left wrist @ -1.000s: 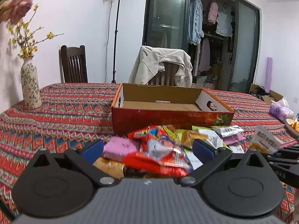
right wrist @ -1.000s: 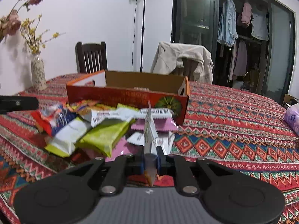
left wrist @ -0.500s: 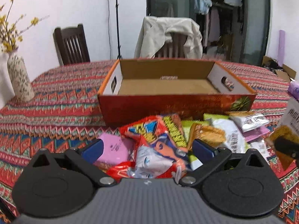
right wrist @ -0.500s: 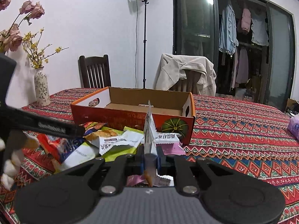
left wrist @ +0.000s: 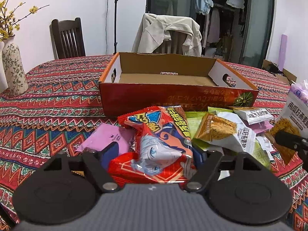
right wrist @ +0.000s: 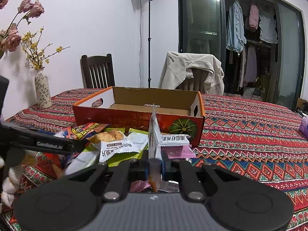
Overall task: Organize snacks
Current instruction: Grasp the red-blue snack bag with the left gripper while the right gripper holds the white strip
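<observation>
Left tongs (left wrist: 152, 155): jaws just closing around crinkly red packet (left wrist: 154, 146), pads touching it.
Right tongs (right wrist: 155, 165): pinched flat white sachet (right wrist: 154, 134) upright.
Box (left wrist: 173, 98): open cardboard, behind snack pile (left wrist: 221, 129) on patterned counter (left wrist: 57, 100).

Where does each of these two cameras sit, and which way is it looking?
Left wrist: rides on the left gripper, looking forward over its fingers, which have just been closing around a red snack bag, toward the cardboard box.
Right wrist: rides on the right gripper, shut on an upright snack packet, facing the same box; the left gripper's arm crosses its left edge.
Shared: the box, the snack pile, the patterned tablecloth, the vase and both chairs.
</observation>
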A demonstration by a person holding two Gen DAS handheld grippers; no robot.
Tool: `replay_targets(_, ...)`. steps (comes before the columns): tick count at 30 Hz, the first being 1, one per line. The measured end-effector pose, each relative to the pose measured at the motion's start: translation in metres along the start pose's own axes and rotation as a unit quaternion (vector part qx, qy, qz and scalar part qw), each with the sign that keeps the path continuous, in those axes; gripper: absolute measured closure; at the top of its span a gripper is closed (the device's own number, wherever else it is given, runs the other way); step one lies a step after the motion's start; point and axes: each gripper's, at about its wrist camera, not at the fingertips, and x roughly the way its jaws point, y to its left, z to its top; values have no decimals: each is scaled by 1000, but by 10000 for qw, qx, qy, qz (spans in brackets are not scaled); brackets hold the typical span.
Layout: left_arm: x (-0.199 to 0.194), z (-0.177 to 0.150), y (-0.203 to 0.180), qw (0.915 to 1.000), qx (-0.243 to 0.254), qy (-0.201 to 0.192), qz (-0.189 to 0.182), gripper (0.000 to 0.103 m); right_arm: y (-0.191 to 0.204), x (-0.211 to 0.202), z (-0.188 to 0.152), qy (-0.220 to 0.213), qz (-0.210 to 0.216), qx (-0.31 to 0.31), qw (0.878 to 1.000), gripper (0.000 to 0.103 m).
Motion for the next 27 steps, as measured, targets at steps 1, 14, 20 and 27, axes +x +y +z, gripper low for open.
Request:
replay_targets(1, -2, -1, 1, 10000, -8, -24, -11, 28, 0, 0, 0, -4, 0, -7, 10000, 91)
replay_targets(14, -60, 23, 3, 9926, 241, -1160, -283, 38, -2, 1, 29, -323, -70, -66, 9994, 91)
replay_targets(20, -51, 31, 6, 9950, 171, -920, -353, 80, -7, 10, 45, -434, -84, 88, 9990, 91)
replay_targets(27, -33, 2, 25, 9993, -321, -15, -172, 17, -4, 9, 28, -254, 19, 87, 9996, 91)
